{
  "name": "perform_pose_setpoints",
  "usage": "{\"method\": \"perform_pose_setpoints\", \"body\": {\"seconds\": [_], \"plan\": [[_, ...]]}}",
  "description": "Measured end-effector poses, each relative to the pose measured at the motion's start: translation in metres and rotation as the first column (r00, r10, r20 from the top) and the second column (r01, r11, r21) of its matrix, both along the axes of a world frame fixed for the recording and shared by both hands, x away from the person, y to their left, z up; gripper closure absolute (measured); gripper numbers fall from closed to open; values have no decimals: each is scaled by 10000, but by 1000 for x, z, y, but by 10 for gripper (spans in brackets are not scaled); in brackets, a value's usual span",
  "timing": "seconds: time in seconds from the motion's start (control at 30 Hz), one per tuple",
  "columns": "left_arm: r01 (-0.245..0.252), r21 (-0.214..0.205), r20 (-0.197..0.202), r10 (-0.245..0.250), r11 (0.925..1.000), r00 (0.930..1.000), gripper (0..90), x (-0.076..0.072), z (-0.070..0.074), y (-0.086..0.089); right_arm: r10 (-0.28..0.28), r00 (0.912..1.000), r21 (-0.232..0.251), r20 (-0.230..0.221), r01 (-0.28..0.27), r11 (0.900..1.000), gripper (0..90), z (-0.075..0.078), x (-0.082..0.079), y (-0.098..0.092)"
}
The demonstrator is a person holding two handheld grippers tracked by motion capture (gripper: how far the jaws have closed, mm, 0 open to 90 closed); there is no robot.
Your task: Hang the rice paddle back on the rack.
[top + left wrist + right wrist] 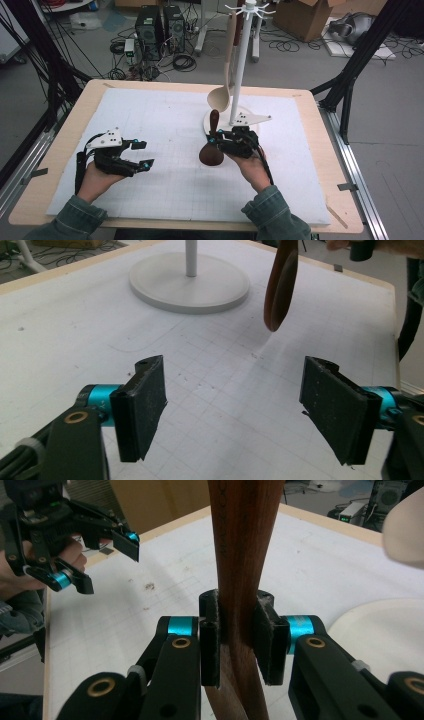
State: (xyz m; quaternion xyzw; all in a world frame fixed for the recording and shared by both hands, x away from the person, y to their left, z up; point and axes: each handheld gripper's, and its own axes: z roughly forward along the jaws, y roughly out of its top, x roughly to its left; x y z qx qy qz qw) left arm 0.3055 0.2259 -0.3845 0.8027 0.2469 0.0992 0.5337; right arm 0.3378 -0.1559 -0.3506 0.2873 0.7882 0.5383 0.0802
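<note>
High view: right gripper (218,139) is clamped on the handle of a dark brown wooden spoon (212,150), held just in front of the round base of the white utensil stand (239,75). Right gripper view confirms it: both pads pressed flat against the handle (240,565), one per side, spoon near upright. Bowl end hangs down, clear of the white gridded mat (165,190) per left gripper view; handle tip points up toward the stand.

Left gripper (141,154) sits well left of the stand, jaws wide apart, nothing between them.

A pale cream wooden ladle (223,85) already hangs on the stand, bowl low, beside the pole.

Judged step: spoon picked up, being carried to the stand for hanging. Next move prob. needs a lift to the hook ring (250,8) at the top, handle end lined up w/ a free hook, clear of the ladle.

Spoon: smooth, reddish-brown, visible grain, oval bowl, handle waisted at the grip pt.
</note>
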Motion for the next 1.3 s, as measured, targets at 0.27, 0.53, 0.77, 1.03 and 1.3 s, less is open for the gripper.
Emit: {"method": "perform_pose_setpoints", "body": {"seconds": [0.27,0.53,0.77,1.03,1.3], "plan": [[-429,196,69,428,9989,9991,193,1,-5,3,-68,9999,64,111,68,10000,758,17,4,-13],[-741,324,141,737,9967,9972,161,3,-8,5,-234,9992,328,335,223,9992,758,38,6,-27],[-888,402,170,882,9952,9960,138,3,-10,6,-240,9991,279,364,230,9993,759,51,8,-33],[-1135,399,245,1126,9927,9933,98,2,-12,10,-115,9984,218,547,103,9997,759,68,11,-34],[-1188,435,201,1181,9920,9928,64,3,-16,14,-124,9972,92,744,117,9999,760,89,12,-37]]}}
